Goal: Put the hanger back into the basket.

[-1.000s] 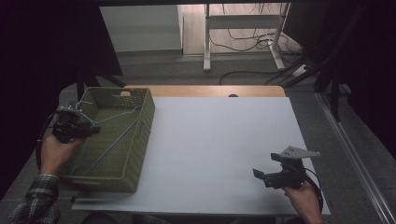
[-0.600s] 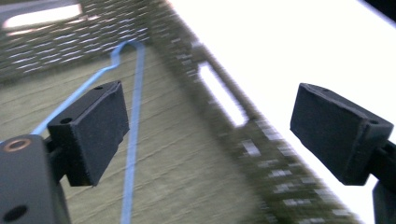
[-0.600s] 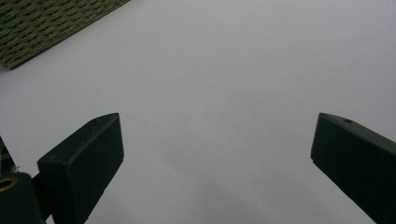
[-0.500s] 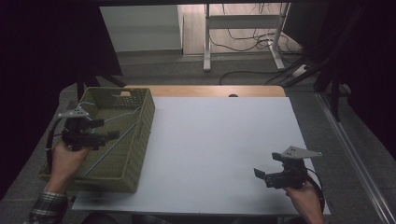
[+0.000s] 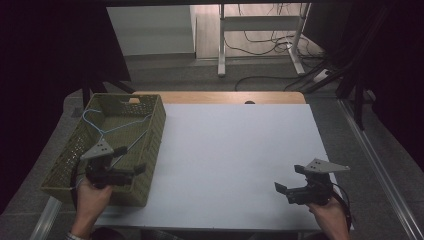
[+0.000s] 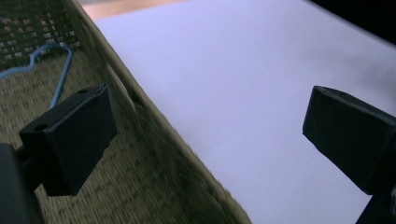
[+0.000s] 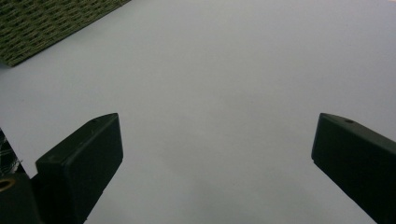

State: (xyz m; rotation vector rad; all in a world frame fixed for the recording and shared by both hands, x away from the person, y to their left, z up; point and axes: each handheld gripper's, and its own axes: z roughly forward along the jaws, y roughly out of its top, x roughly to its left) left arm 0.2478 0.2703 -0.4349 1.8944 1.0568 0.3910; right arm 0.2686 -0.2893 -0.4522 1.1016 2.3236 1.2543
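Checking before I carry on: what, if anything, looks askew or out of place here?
Nothing is spilled or damaged. The green basket sits at an angle to the white table, and a blue wire hanger lies loose inside it.

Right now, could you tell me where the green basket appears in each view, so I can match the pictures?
High view: green basket at the table's left edge, a blue hanger inside.
Left gripper view: its wall crosses the left half.
Right gripper view: top left corner.
Shared landmark: the white tabletop.
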